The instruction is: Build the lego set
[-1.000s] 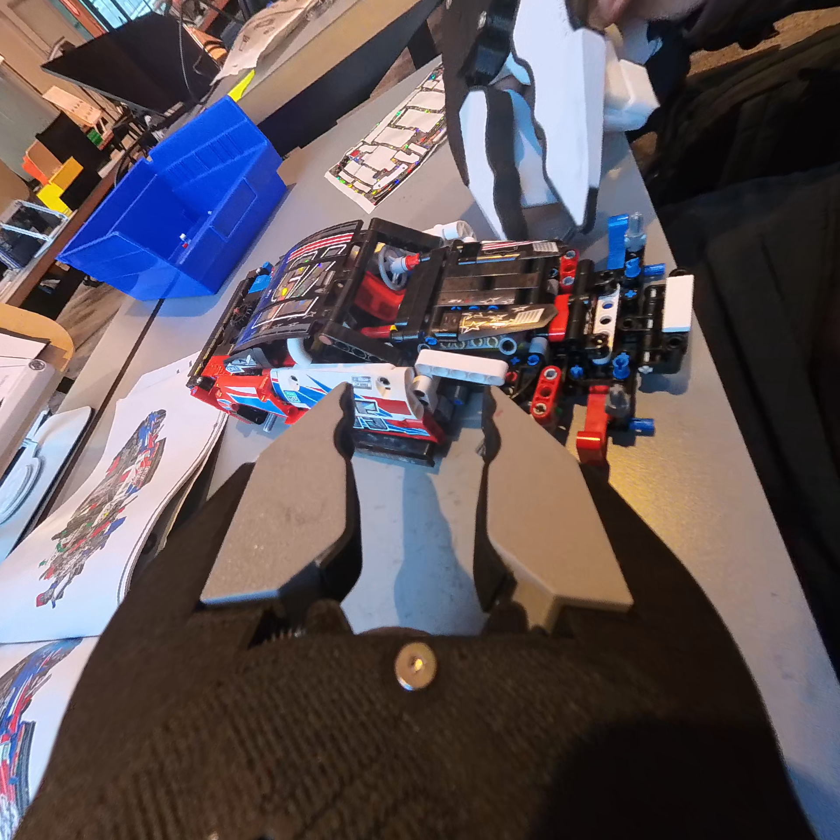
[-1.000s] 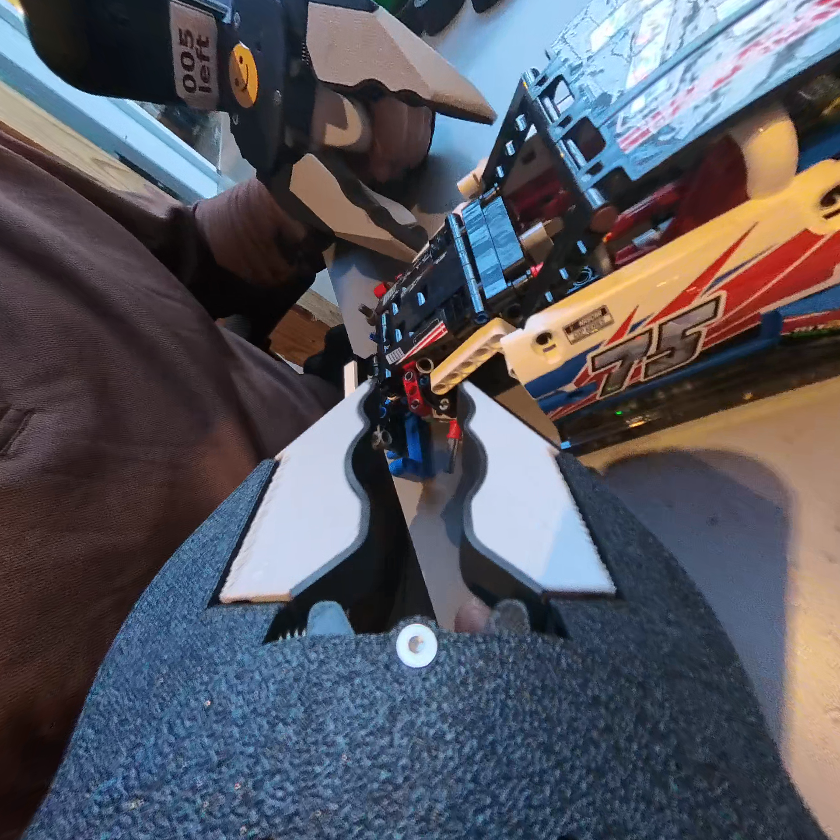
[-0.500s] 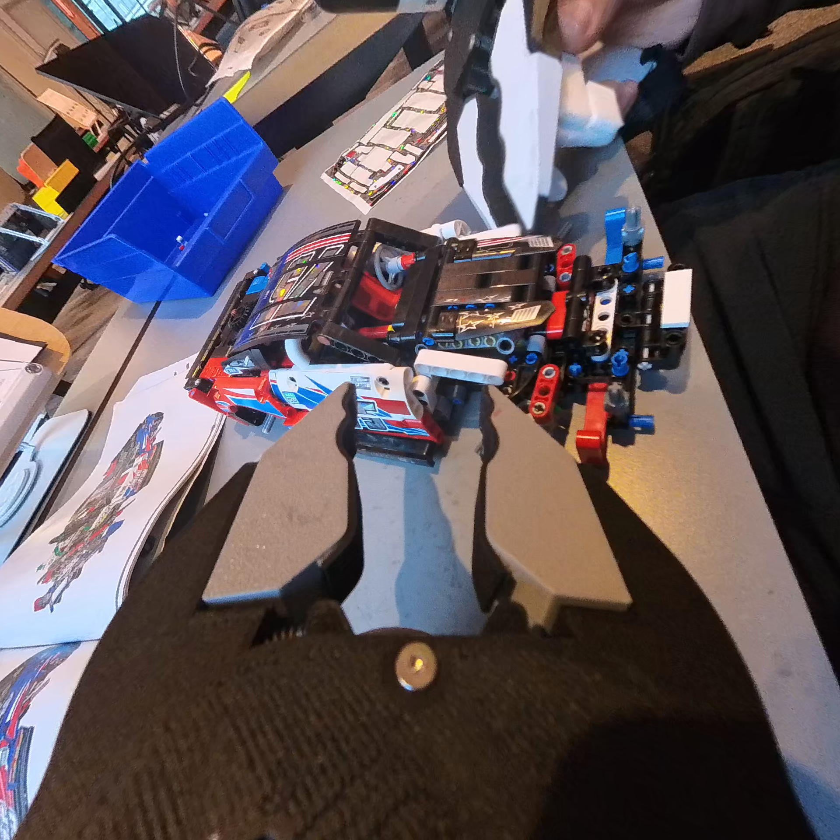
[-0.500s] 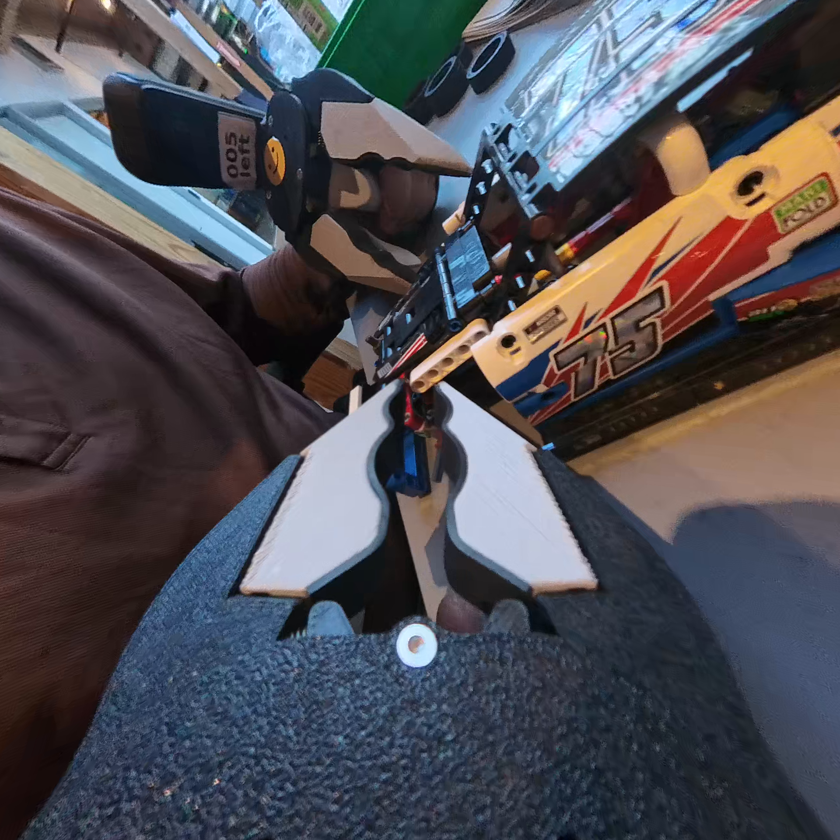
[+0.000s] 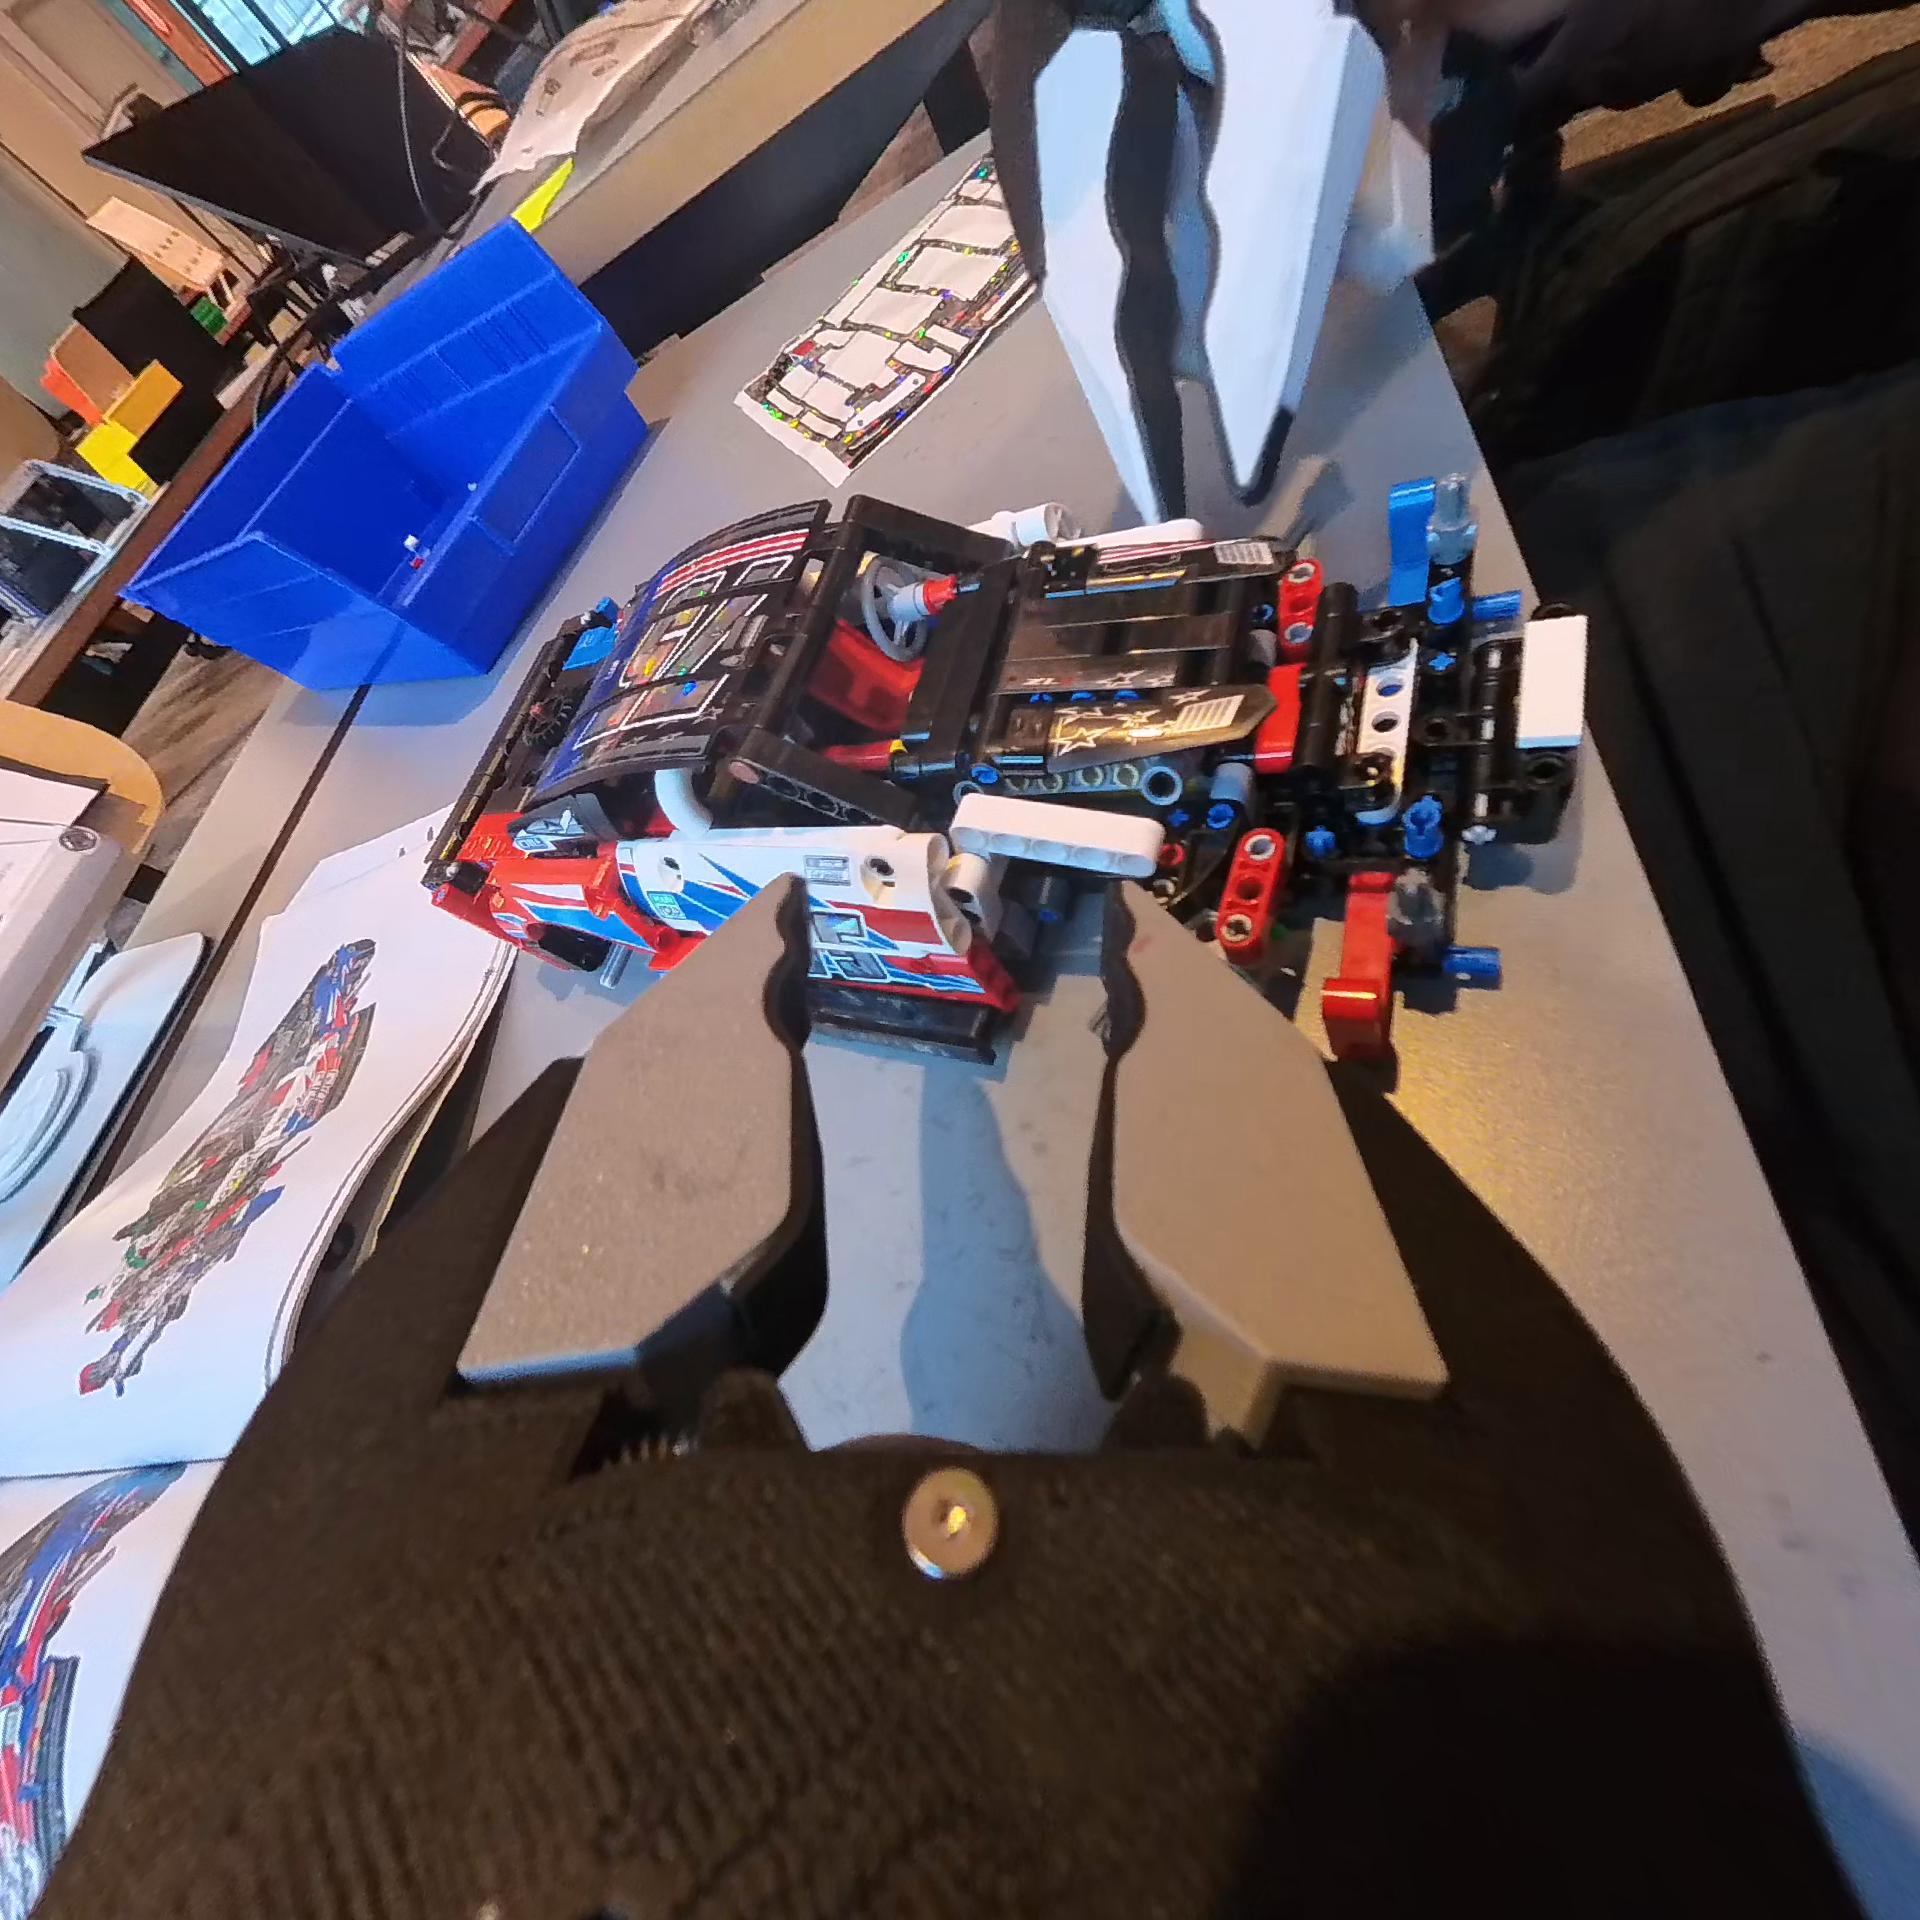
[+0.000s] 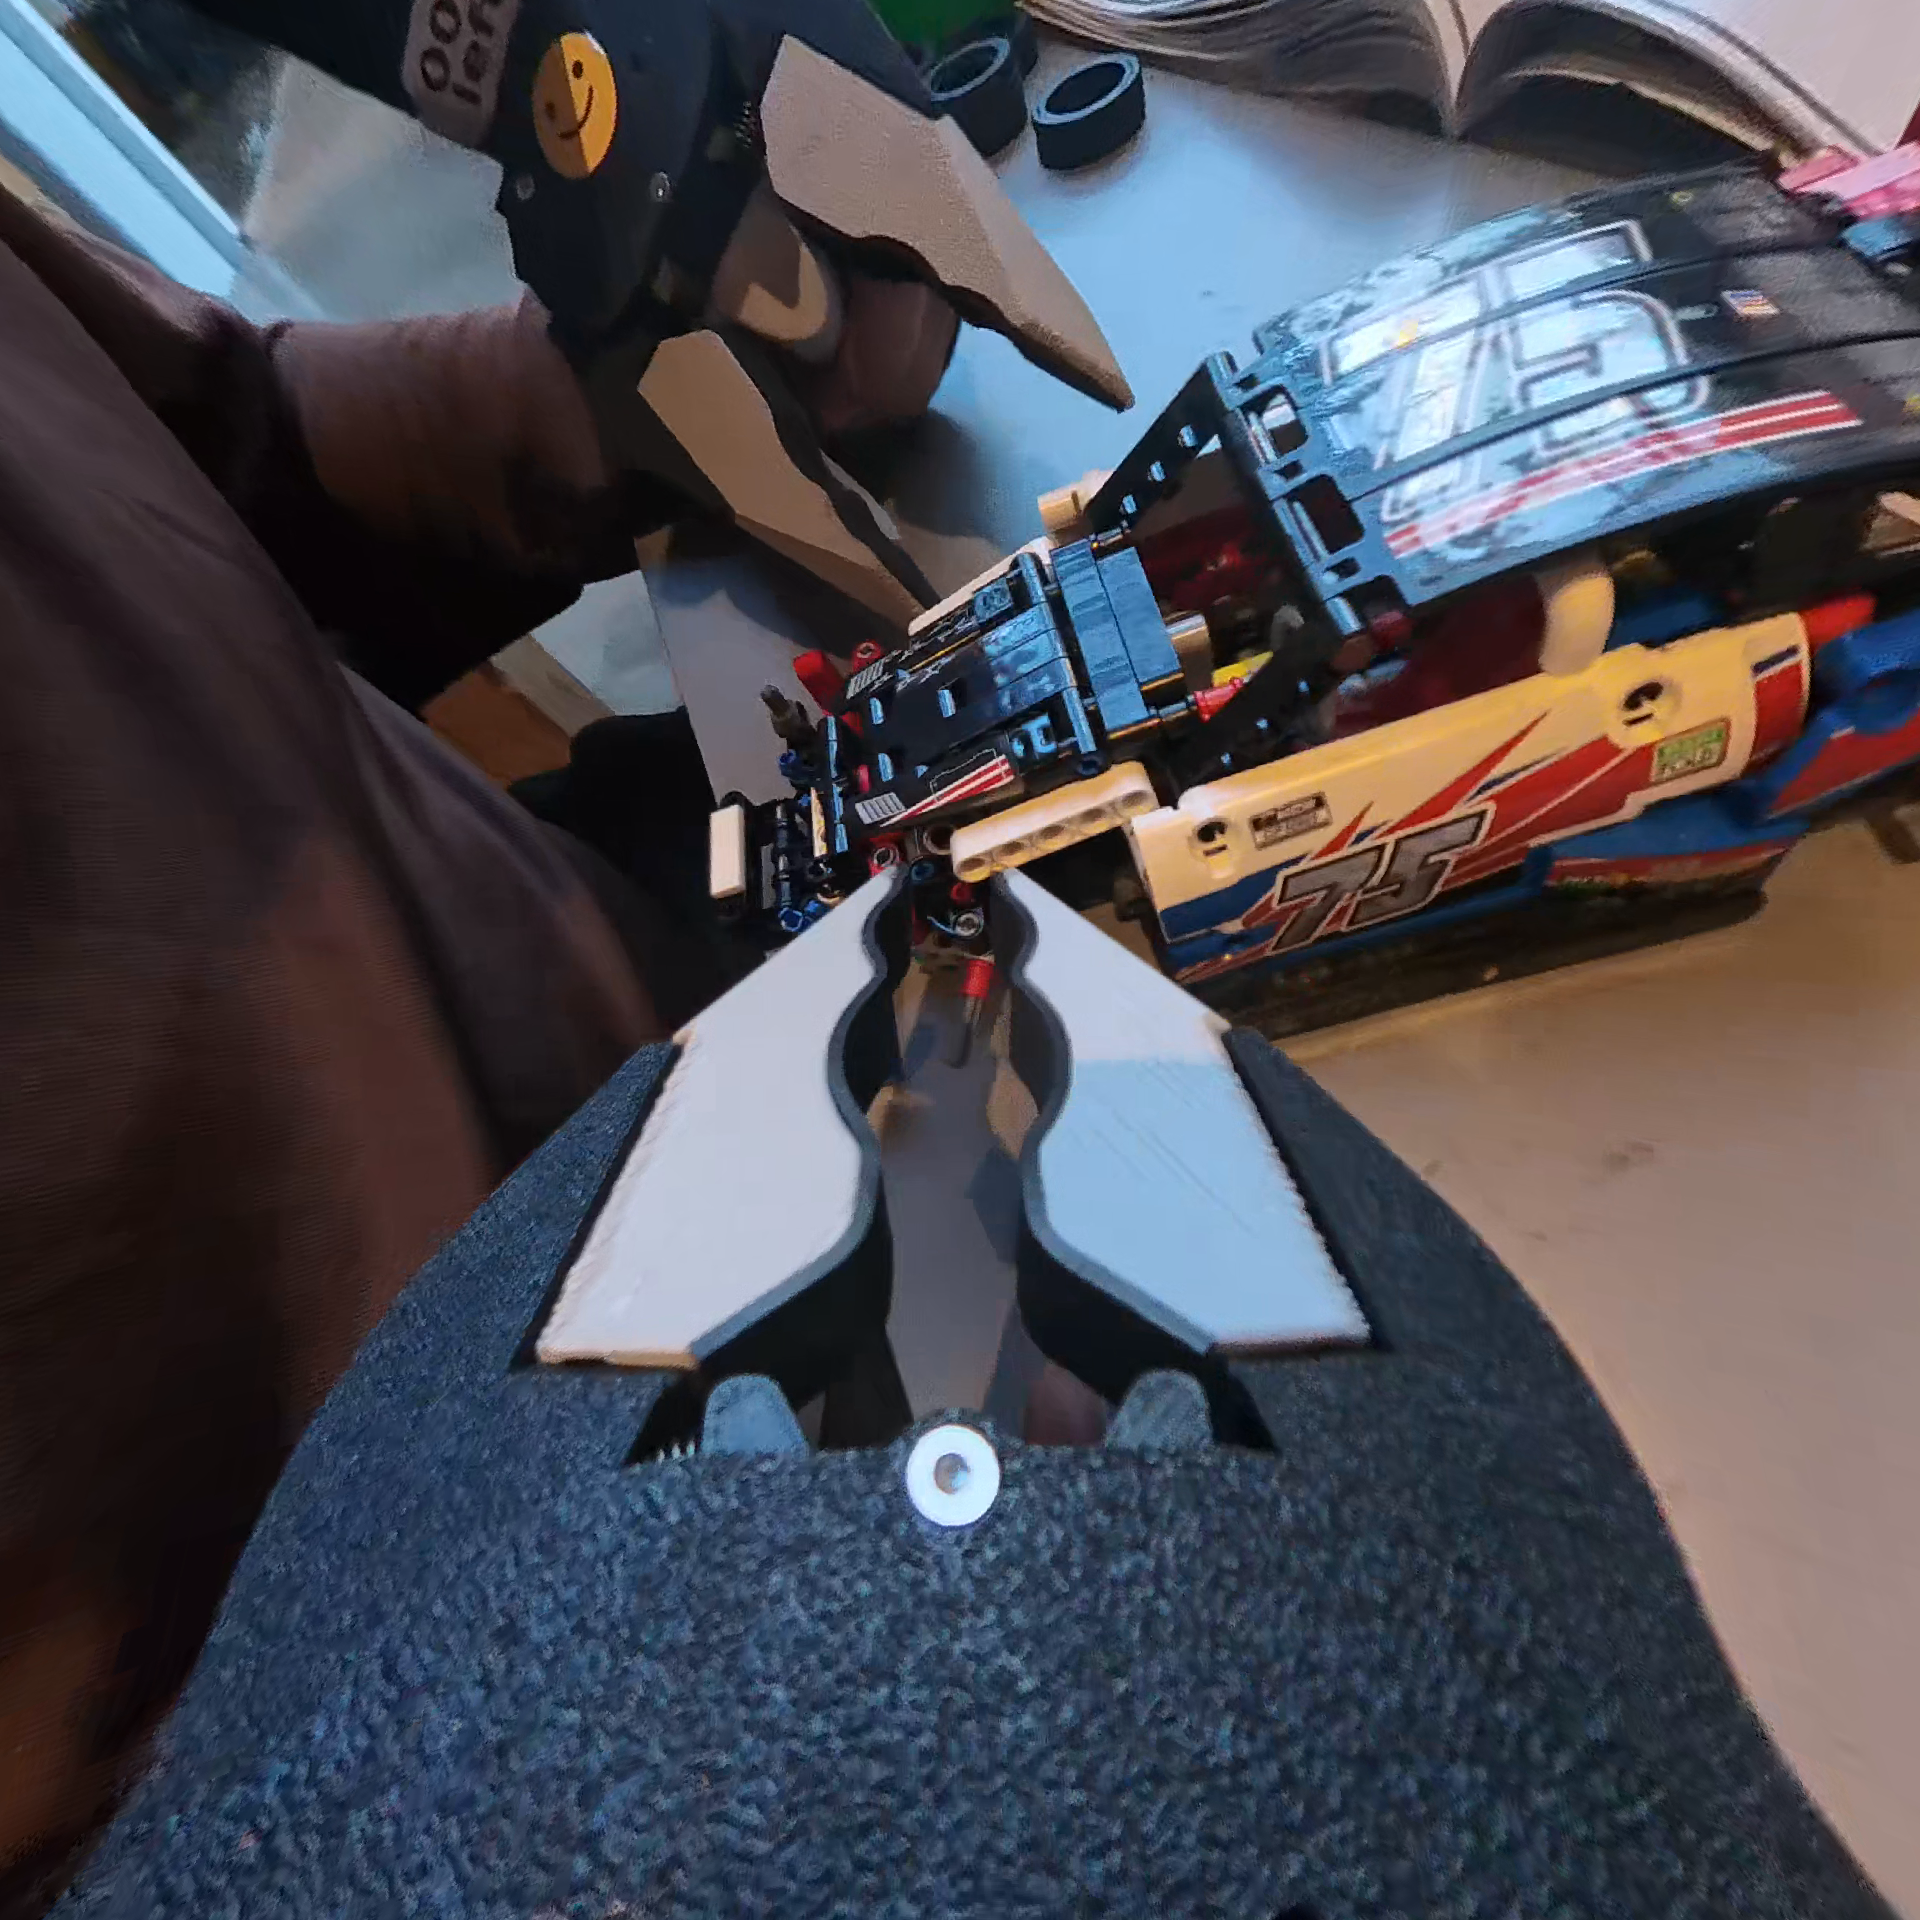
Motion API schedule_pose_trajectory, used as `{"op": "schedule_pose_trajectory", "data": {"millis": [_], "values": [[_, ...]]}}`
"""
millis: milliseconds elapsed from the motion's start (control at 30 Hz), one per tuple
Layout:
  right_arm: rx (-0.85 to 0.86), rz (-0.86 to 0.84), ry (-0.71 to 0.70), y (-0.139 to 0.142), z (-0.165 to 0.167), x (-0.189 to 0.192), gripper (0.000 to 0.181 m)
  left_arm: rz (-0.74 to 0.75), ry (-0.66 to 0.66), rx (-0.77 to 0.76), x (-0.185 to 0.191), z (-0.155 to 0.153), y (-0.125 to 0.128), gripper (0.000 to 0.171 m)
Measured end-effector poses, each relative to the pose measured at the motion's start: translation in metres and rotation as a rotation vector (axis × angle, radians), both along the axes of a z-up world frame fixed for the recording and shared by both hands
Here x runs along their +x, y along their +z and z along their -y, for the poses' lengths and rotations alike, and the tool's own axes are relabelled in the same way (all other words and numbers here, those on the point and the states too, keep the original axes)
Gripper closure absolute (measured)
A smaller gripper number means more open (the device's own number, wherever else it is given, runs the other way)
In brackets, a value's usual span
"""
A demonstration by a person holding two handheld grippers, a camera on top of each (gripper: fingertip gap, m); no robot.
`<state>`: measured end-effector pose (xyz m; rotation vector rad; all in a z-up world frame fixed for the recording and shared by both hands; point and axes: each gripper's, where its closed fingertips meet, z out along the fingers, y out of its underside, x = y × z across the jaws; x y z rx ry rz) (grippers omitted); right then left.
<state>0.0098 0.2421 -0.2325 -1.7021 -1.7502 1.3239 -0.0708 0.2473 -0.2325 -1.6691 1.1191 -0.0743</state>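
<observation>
Right gripper: your right gripper has pulled back from the chassis since a second ago; the blue piece that sat between its tips is gone from there, and the white fingers stand a little apart, holding nothing.
Right pose: you're pointing it down over the far side of the car; from the left wrist view it hangs tips-down just above the hood.
Left gripper: your left gripper hasn't shifted, grey fingers spread wide and empty, low over the grey table, aimed at the car's near flank.
Lego car: the lego car sits on the table between both grippers, its open front frame toward the table edge.
Shapes: glossy black roof panels with stickers, a smooth white, red and blue side panel, studless black beams with blue and red pins.
Loose bits: a small red pin lies between your right tips; I can't tell if it's attached.
Surroundings: blue plastic bin, printed instruction sheets, two black rubber tyres.
</observation>
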Motion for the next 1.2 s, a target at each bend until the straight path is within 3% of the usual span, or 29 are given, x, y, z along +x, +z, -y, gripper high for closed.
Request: {"op": "schedule_pose_trajectory", "data": {"millis": [367,567,1200], "values": [[0.070,-0.042,0.009,-0.003,-0.005,-0.003,0.166,0.017,-0.009,0.000,0.000,0.001,0.002,0.117],[0.248,-0.102,-0.031,0.001,-0.023,-0.004,0.167,0.025,-0.007,-0.010,0.000,0.001,0.002,0.116],[0.152,-0.193,0.035,0.015,-0.024,-0.012,0.163,0.114,0.012,-0.055,-0.006,-0.003,0.009,0.112]]}}
